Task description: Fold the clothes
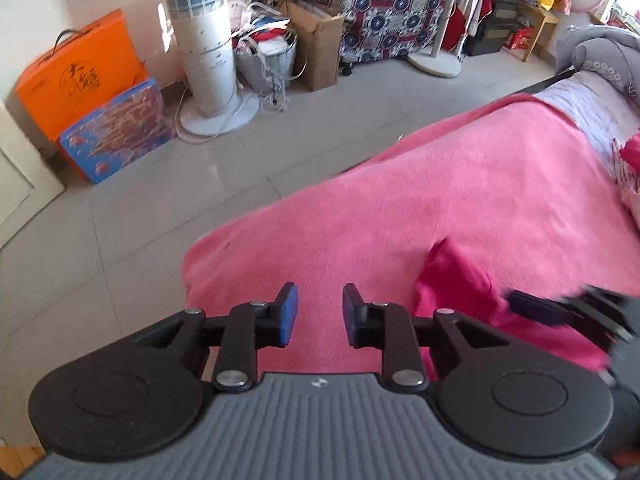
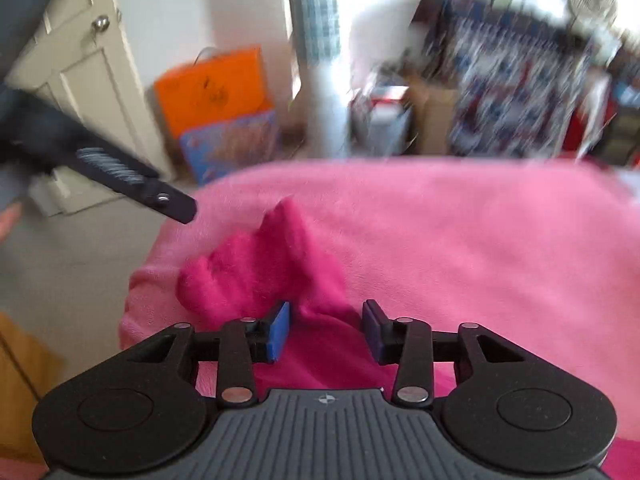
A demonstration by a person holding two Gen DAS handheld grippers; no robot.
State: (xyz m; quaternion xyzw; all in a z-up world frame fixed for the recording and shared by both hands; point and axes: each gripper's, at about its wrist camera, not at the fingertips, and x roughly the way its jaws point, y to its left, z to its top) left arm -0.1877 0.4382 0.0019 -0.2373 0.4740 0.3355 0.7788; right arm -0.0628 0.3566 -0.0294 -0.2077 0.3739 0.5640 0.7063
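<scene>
A crumpled magenta garment (image 2: 272, 272) lies on the pink blanket (image 2: 460, 248) near the bed's corner. In the left wrist view the same garment (image 1: 460, 284) sits to the right of my left gripper (image 1: 320, 314), which is open over bare blanket with nothing between its blue pads. My right gripper (image 2: 326, 330) is open too, low over the garment's near part, fabric showing between its fingers but not pinched. The right gripper appears blurred at the right edge of the left wrist view (image 1: 560, 308), and the left tool crosses the right wrist view's upper left (image 2: 132, 184).
The pink blanket (image 1: 440, 200) ends at a bed edge with grey tiled floor (image 1: 160, 220) beyond. A white tower fan (image 1: 208, 40), orange box (image 1: 80, 68), blue box (image 1: 120, 128), cardboard boxes and patterned cloth (image 1: 384, 4) stand by the wall. More pink clothing (image 1: 632, 168) lies far right.
</scene>
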